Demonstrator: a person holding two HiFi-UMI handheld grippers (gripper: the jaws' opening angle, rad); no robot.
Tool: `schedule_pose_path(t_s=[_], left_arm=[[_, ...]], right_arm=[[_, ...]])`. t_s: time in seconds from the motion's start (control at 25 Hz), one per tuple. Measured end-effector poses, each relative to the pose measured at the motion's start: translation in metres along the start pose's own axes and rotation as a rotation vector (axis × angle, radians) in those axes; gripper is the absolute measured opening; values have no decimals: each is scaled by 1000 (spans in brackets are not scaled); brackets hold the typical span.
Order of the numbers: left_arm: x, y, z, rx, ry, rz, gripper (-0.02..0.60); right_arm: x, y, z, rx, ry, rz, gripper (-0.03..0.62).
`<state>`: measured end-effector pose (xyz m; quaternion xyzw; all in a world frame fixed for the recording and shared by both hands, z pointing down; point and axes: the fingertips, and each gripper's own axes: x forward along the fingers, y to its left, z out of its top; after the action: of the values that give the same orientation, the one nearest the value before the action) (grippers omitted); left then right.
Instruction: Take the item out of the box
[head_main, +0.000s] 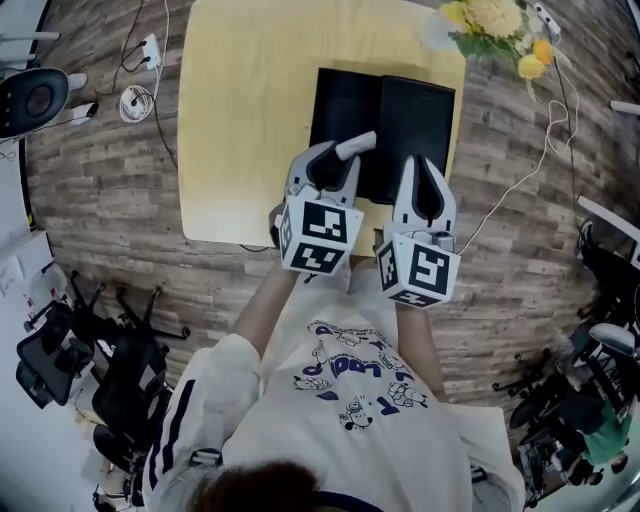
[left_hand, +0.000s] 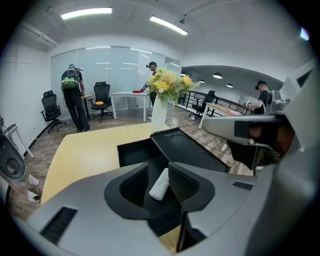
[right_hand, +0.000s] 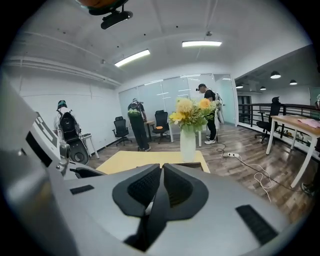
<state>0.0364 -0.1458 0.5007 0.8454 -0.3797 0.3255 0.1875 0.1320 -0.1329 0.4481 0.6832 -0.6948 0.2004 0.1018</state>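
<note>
The body of the left gripper (left_hand: 158, 166) cuts off the near half of the open black box (left_hand: 134, 150). It is hard to tell whether the small white item (left_hand: 160, 184) lies on the box floor or leans on a pad. The jaws are released and stand apart, with the item between them, close against the right-hand jaw and clear of the other. The flat lid (left_hand: 192, 150) lies just right of the jaws, and bare table (left_hand: 85, 155) spreads to their left. The right gripper (right_hand: 161, 167) is clenched on nothing, with a vase (right_hand: 187, 142) ahead of it.
</note>
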Motion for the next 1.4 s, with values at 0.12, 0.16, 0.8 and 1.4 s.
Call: schedule_pose_path(t_s=[0.12, 0.16, 0.8, 1.4], left_arm=[[9, -2, -7, 35, 45, -3, 131], [11, -3, -10, 42, 59, -10, 139], [46, -14, -49, 185, 328, -120, 215], [65, -18, -68, 312, 510, -141, 216]], right_arm=[[4, -3, -8, 7, 26, 7, 43], [5, -4, -10, 8, 34, 9, 43], [24, -17, -34, 37, 111, 28, 43], [36, -21, -45, 54, 151, 36, 43]])
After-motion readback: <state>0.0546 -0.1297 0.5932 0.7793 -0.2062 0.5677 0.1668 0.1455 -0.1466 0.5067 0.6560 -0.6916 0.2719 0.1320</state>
